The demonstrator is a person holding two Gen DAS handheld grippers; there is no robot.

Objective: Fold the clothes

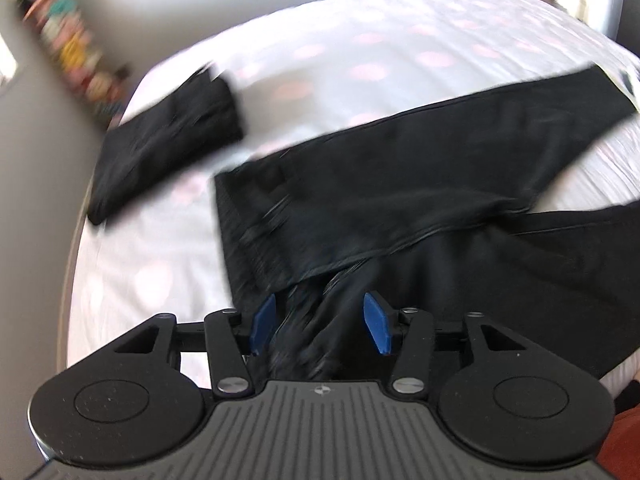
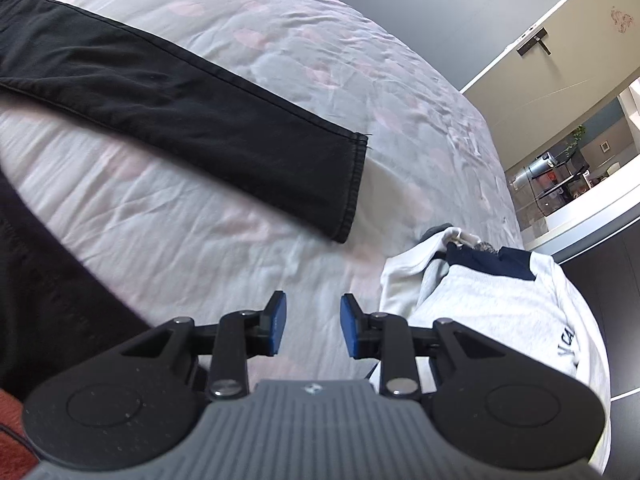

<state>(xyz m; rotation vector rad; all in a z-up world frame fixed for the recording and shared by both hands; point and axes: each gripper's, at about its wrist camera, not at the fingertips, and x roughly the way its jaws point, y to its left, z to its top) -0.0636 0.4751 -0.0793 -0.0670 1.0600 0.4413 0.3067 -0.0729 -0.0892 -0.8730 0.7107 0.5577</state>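
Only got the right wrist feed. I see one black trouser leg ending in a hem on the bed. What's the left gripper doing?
Observer: The left gripper has bunched black fabric of the black trousers between its open blue pads.
Operator: Clamped on it?
Observer: No, there's a gap on both sides of the cloth.
Operator: Anything else on that side of the bed?
Observer: A folded black garment lies apart from the trousers, near the bed's far left edge.
Operator: Is my gripper in your left view?
Observer: No. In its own view the right gripper is open, beside a white sweatshirt.
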